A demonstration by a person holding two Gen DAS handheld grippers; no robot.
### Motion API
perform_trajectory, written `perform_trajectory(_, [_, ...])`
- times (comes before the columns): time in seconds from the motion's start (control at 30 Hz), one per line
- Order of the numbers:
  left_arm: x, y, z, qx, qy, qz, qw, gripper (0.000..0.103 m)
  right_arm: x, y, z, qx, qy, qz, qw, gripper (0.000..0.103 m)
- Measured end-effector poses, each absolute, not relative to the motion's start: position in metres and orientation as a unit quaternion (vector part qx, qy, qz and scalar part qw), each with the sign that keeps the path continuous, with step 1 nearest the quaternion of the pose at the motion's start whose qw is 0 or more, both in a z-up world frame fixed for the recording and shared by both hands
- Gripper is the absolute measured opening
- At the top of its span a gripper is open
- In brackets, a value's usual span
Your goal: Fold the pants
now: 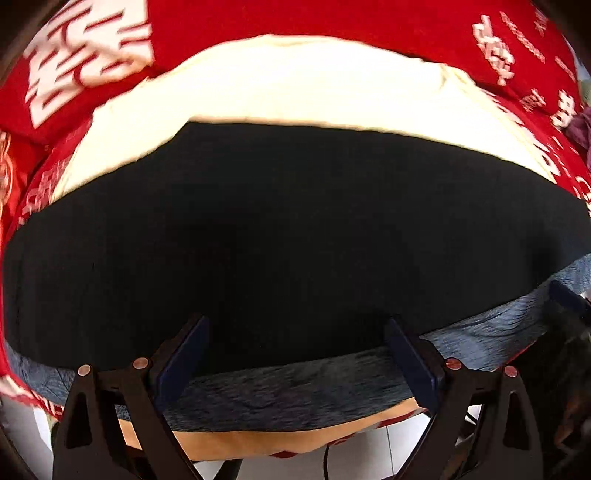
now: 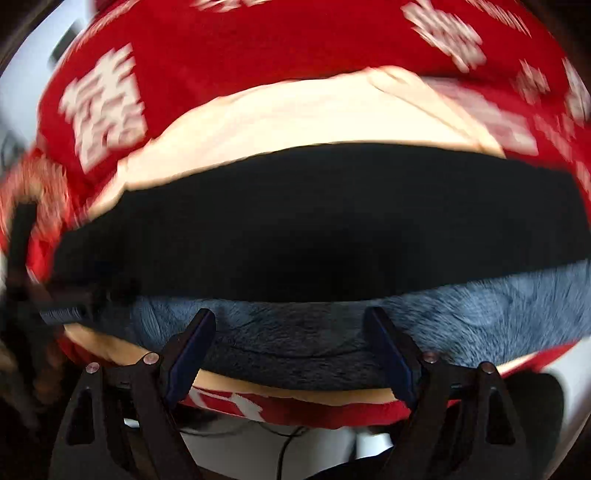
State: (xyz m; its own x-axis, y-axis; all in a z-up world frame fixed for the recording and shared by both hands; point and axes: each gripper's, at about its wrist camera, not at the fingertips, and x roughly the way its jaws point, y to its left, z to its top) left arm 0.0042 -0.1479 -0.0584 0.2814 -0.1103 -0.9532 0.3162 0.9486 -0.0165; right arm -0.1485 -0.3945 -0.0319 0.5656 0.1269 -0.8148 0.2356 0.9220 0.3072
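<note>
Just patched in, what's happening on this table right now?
A person with a gripper in each hand is folding black pants that lie flat on a grey fuzzy mat, over a cream cloth and a red printed blanket. Both the left gripper and right gripper are open at the pants' near edge, holding nothing. The right view is blurred.

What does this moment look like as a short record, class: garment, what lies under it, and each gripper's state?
garment: black pants, spread flat
beneath pants: cream cloth at far edge, grey fuzzy fabric at near edge
base layer: red blanket with white lettering
left gripper: open, empty, fingertips over near edge of pants
right gripper: open, empty, over grey fabric
</note>
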Motion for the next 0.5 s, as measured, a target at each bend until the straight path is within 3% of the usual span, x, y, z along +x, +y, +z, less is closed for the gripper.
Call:
perform_trajectory(0.17, [0.001,-0.129,-0.052,0.084,0.579,-0.124,0.802,0.095,-0.149,-0.406,-0.024,0.102,0.501,-0.123,0.85,0.086])
perform_trajectory(0.33, [-0.002,-0.121,-0.042,0.07,0.567,-0.115,0.812,0.095,-0.137,-0.362,0.001,0.078,0.453,-0.059,0.886,0.087])
perform_trajectory(0.43, [-0.003,-0.132,-0.06,0.106,0.58,-0.101,0.801,0.095,-0.122,-0.325,-0.016,0.028,0.455,-0.055,0.888,0.087])
perform_trajectory(0.5, [-0.01,-0.143,-0.058,0.14,0.568,-0.102,0.805,0.095,-0.122,-0.308,-0.042,-0.028,0.498,-0.063,0.864,0.088])
